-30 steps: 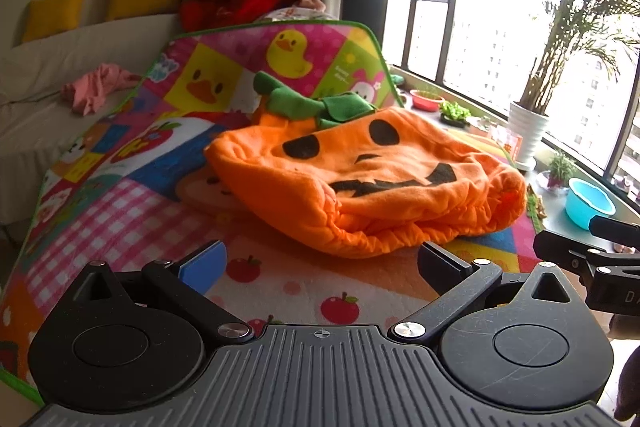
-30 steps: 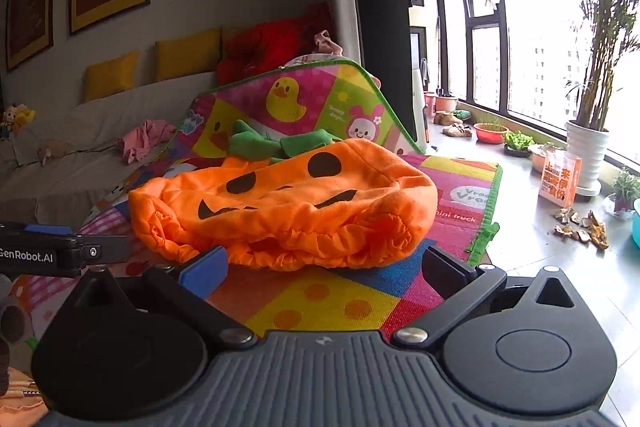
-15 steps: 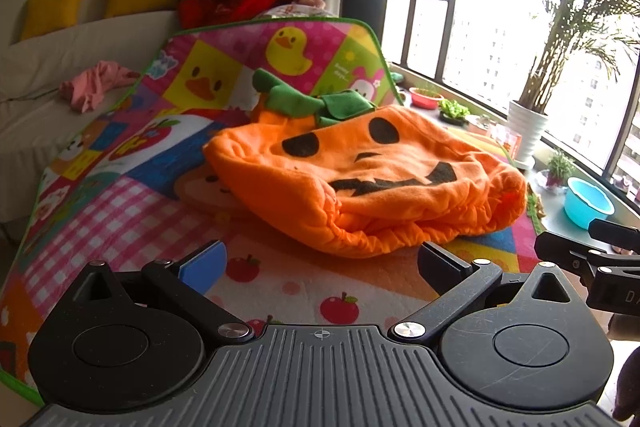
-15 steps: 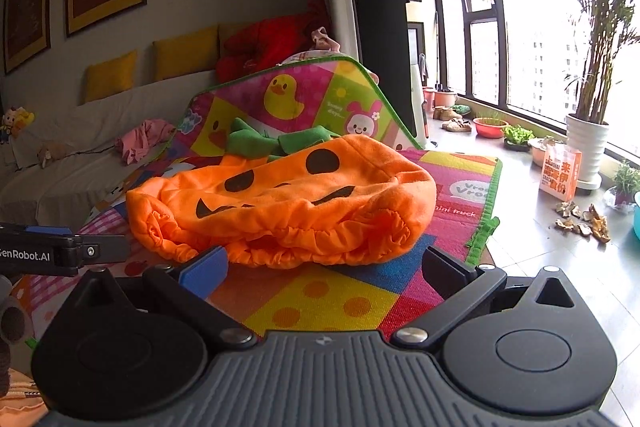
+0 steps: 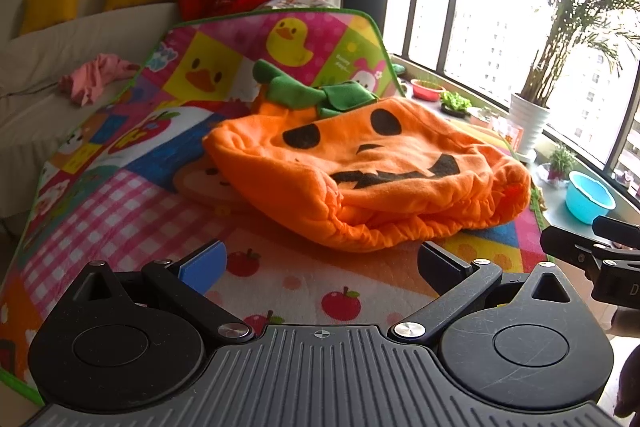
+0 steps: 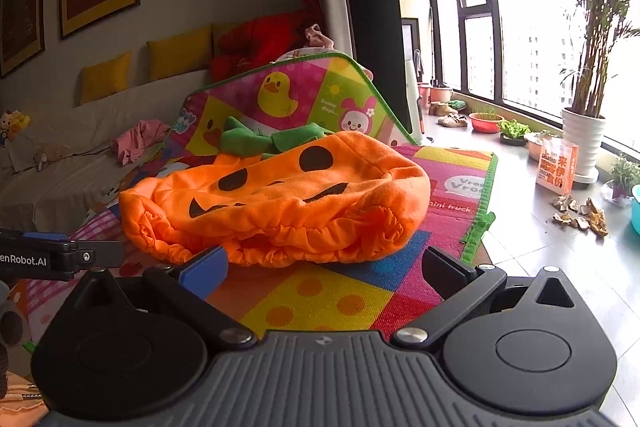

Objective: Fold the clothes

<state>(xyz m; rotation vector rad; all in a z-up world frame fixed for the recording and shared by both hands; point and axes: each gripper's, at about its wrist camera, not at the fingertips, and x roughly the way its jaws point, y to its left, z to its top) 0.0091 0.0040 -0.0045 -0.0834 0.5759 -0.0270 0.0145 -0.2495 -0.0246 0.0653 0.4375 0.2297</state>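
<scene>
An orange pumpkin costume (image 5: pixel 368 167) with a black face and green leaf collar lies on a colourful play mat (image 5: pixel 132 195). It also shows in the right wrist view (image 6: pixel 276 203). My left gripper (image 5: pixel 320 261) is open and empty, just short of the costume's ruffled near hem. My right gripper (image 6: pixel 326 269) is open and empty, close to the hem at its right end. The right gripper shows at the right edge of the left wrist view (image 5: pixel 592 255). The left gripper shows at the left edge of the right wrist view (image 6: pixel 52 255).
The mat's far end curls up against a white sofa (image 5: pixel 48 67) with yellow cushions and a pink garment (image 5: pixel 92 83). To the right are a tiled floor, a potted palm (image 6: pixel 584 143), a blue basin (image 5: pixel 590 197), small plant pots and an orange box (image 6: pixel 558 167).
Both grippers have crept slightly closer to the costume's hem. The costume has not moved and both grippers stay open.
</scene>
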